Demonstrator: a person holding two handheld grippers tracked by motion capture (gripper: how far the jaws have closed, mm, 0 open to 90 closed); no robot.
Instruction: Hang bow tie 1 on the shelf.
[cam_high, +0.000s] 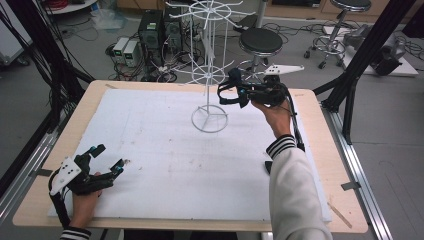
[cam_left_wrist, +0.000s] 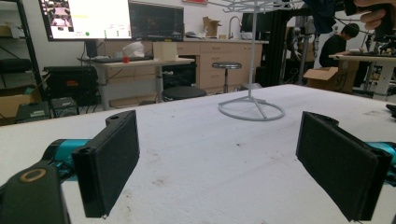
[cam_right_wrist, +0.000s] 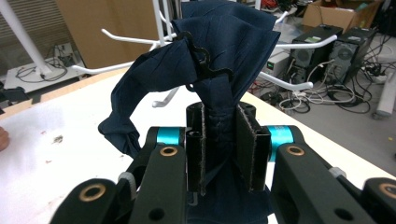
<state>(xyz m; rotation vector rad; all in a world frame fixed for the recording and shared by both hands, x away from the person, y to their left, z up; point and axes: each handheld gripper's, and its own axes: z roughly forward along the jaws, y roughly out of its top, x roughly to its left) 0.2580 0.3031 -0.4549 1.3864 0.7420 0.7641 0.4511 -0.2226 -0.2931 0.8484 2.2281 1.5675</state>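
Cloth (cam_right_wrist: 224, 56) dark navy, bunched, creased, hanging folded

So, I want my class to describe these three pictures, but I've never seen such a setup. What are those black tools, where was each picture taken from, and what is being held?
A person sits at a table covered by a white sheet and holds a two-jaw gripper in each hand. The high view looks down from above the person; the other two come from cameras riding on the grippers, looking along their black jaws.

The left gripper rests low near the table's edge, its jaws open with nothing between them. The right gripper is raised beside a white wire rack that stands on the sheet. Its jaws are shut on a dark blue cloth, which has a black wavy clip or hanger on it, close to the rack's arms.
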